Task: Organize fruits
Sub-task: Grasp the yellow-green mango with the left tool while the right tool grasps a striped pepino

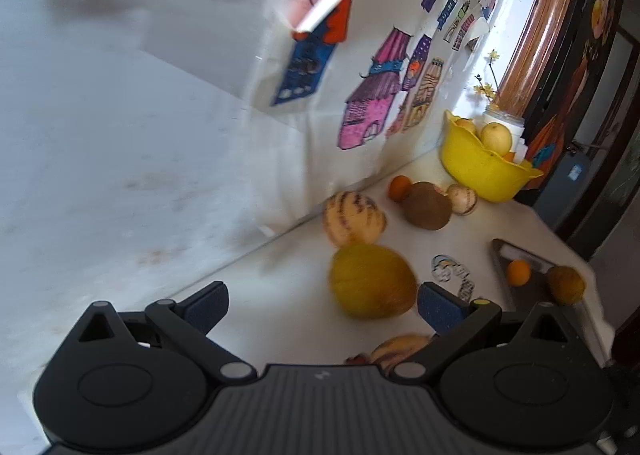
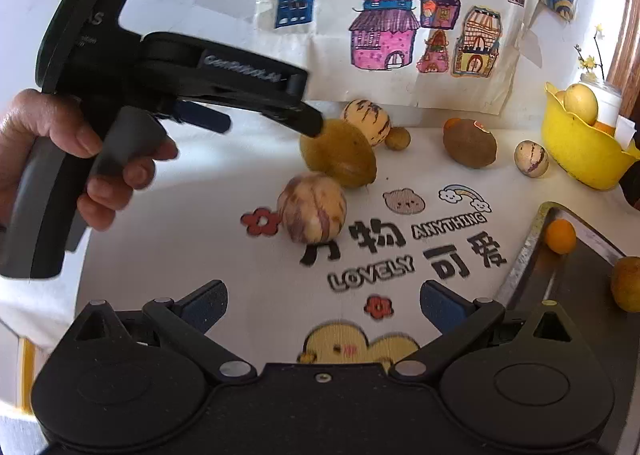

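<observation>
My left gripper [image 1: 324, 309] is open over the white printed tabletop [image 2: 200, 255]. A big yellow-brown fruit [image 1: 372, 281] lies just ahead of it, close to the right finger [image 1: 440, 309]. In the right wrist view one left-gripper fingertip [image 2: 310, 122] touches that same fruit [image 2: 340, 159], and a hand [image 2: 60, 159] holds the tool. My right gripper [image 2: 324, 305] is open and empty above the printed lettering. A striped melon-like fruit [image 2: 312, 209] lies in front of it. Another striped fruit [image 1: 354, 219] sits by the wall.
A yellow bowl [image 2: 580, 163] holding fruit stands at the back right. Near it lie a brown fruit [image 2: 470, 147], a small striped fruit [image 2: 531, 159] and a small yellow one [image 2: 398, 138]. A dark tray [image 2: 568, 295] on the right holds a small orange [image 2: 561, 235] and a yellowish fruit [image 2: 628, 283]. Drawings hang on the wall.
</observation>
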`<state>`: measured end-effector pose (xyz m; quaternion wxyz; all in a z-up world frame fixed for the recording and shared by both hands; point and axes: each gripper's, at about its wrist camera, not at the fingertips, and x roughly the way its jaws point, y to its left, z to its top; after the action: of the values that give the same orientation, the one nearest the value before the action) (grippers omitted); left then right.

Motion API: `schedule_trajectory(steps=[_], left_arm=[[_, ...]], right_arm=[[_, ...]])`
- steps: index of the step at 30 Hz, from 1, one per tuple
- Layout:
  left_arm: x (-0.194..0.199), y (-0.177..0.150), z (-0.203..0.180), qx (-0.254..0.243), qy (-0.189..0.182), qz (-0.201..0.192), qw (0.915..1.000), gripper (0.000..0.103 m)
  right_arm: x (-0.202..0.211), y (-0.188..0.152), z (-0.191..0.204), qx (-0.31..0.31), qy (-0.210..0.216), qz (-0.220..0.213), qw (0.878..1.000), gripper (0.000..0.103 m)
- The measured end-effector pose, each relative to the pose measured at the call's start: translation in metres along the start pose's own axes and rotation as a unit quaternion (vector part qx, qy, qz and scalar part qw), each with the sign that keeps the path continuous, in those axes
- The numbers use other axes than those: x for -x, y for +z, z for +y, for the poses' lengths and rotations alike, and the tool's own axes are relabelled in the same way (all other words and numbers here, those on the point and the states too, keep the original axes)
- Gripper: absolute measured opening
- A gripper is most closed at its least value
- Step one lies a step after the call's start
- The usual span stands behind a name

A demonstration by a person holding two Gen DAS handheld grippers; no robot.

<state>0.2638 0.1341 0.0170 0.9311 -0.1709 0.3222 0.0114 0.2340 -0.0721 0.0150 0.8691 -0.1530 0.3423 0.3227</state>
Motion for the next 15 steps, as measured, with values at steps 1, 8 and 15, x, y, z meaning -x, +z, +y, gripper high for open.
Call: schedule_trajectory(steps=[1, 8, 15], left_arm=[[-0.006, 0.003, -0.001, 0.004, -0.006, 0.006, 1.0, 0.102], [-0.037, 0.013, -0.002, 0.031, -0.038, 0.033, 0.9982, 0.096], [-0.051, 0.013, 0.002, 0.038, -0.052, 0.051, 0.9966, 0.087]], right_arm=[[-0.005, 0.002, -0.001, -0.004, 0.001, 0.0, 1.0, 0.099], [-0.028, 0.007, -0.002, -0.005, 0.01, -0.01, 1.0, 0.087], [-0.043, 0.015, 0.002, -0.002, 0.019, -0.028, 0.999, 0.081]])
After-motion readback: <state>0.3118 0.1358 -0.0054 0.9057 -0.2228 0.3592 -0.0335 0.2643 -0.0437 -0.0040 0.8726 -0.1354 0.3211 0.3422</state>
